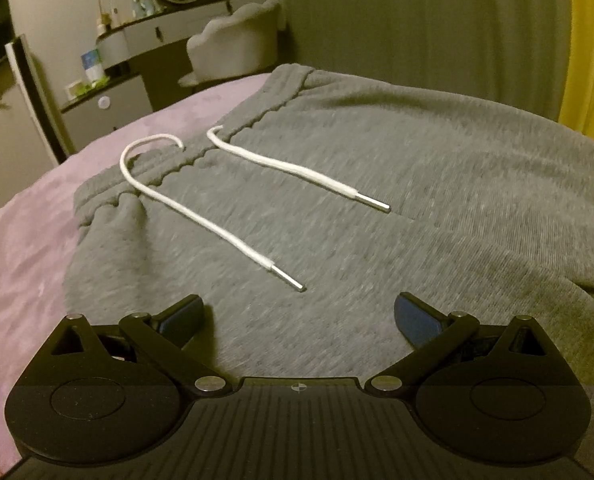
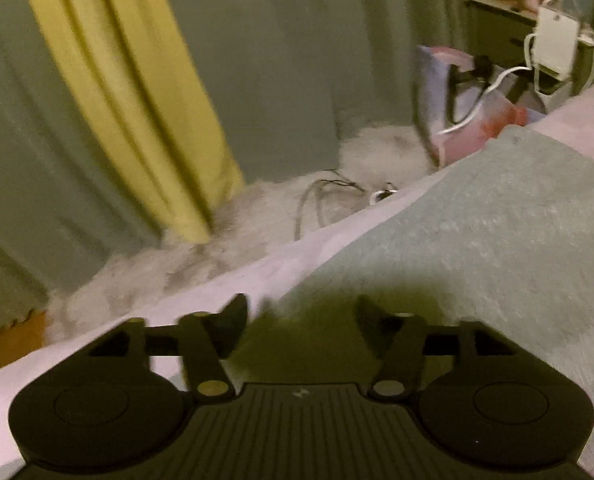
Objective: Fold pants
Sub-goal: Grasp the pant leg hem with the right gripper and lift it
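Grey sweatpants (image 1: 377, 184) lie flat on a purple bedspread (image 1: 25, 248), waistband (image 1: 201, 136) toward the far left, with two white drawstrings (image 1: 201, 220) lying on the fabric. My left gripper (image 1: 299, 316) is open and empty, just above the pants below the drawstring tips. In the right wrist view the pants (image 2: 477, 240) run to the right along the bed edge. My right gripper (image 2: 301, 320) is open and empty, low over the pants' near edge by the bedspread (image 2: 225, 292).
Beyond the bed stand a vanity with bottles (image 1: 137, 28), a grey chair (image 1: 237, 44) and a small fridge (image 1: 13, 120). Grey and yellow curtains (image 2: 129, 92) hang by the bed. A white fluffy rug with cables (image 2: 337, 196) and a bag (image 2: 457, 108) lie on the floor.
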`<state>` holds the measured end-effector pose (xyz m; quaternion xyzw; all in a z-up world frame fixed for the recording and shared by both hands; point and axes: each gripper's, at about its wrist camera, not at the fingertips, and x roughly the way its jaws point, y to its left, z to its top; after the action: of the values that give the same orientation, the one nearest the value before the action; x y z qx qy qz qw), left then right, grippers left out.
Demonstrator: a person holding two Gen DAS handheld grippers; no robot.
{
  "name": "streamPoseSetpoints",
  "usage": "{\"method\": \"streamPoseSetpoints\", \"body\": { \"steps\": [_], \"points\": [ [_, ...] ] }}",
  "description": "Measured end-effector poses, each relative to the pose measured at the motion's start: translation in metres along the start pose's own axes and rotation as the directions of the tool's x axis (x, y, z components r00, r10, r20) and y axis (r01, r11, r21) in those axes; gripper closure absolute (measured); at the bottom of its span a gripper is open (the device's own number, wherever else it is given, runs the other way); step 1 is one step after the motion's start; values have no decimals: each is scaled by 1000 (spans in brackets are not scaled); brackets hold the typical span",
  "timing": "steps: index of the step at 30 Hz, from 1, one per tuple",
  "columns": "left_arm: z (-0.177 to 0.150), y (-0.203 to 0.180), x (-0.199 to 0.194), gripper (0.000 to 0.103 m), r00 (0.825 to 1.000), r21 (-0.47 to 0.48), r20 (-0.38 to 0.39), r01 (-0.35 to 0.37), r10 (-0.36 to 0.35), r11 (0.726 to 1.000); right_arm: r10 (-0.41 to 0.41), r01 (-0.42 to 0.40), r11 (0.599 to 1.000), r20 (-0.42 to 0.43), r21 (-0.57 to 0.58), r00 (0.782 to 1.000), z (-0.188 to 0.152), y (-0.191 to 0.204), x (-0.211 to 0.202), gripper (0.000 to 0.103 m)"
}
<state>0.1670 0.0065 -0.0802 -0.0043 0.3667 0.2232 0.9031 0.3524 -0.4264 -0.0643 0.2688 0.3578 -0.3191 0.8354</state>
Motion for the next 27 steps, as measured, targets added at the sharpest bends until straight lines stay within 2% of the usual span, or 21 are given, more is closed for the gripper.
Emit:
{"method": "streamPoseSetpoints", "body": {
  "steps": [2,4,5,7,8,9,11,13,16,18,20,22,23,24,25,27],
  "points": [
    [-1,-1,0,0,1000,2,10,-2,2,1000,-11,11,1000,-11,24,1000,3,-2,16,34],
    [-1,-2,1,0,1000,6,19,-5,4,1000,-41,41,999,0,-5,999,5,5,23,34],
    [-1,-2,1,0,1000,7,25,-5,5,1000,-57,57,998,-4,-25,998,4,7,26,37],
    [-2,-2,2,0,1000,7,30,-6,6,1000,-107,108,992,18,-69,994,6,8,22,84],
    [-1,-2,2,0,1000,5,31,-5,4,1000,-73,74,995,11,-61,997,7,1,21,88],
    [-1,-1,3,0,1000,3,30,-2,2,1000,-12,12,1000,-3,-20,1000,8,-12,16,97],
    [0,0,3,0,1000,-2,27,4,-4,1000,81,-81,994,-3,69,997,4,-41,-4,99],
    [0,1,3,0,1000,-5,24,8,-8,1000,186,-189,972,34,142,982,-12,-82,-42,100],
    [2,3,3,0,1000,-12,18,14,-14,1000,275,-288,941,97,176,957,-62,-142,-115,100],
    [3,5,2,0,1000,-22,9,19,-19,1000,252,-264,955,105,133,962,-112,-174,-164,100],
    [3,7,2,0,1000,-36,3,24,-24,999,199,-202,975,43,88,979,-159,-196,-190,103],
    [4,9,2,0,999,-48,-6,33,-33,998,83,-83,996,-24,-19,996,-196,-213,-195,103],
    [4,9,2,0,999,-50,-9,37,-37,998,44,-46,997,-39,-55,998,-204,-220,-193,103],
    [4,10,1,0,999,-51,-11,41,-42,998,52,-54,997,-40,-62,998,-204,-228,-194,103],
    [4,11,1,0,999,-50,-19,48,-49,998,56,-57,997,-19,-54,998,-197,-232,-198,103],
    [4,12,-1,0,998,-50,-35,57,-58,997,93,-85,992,79,-91,993,-179,-231,-214,101]
  ]
}}
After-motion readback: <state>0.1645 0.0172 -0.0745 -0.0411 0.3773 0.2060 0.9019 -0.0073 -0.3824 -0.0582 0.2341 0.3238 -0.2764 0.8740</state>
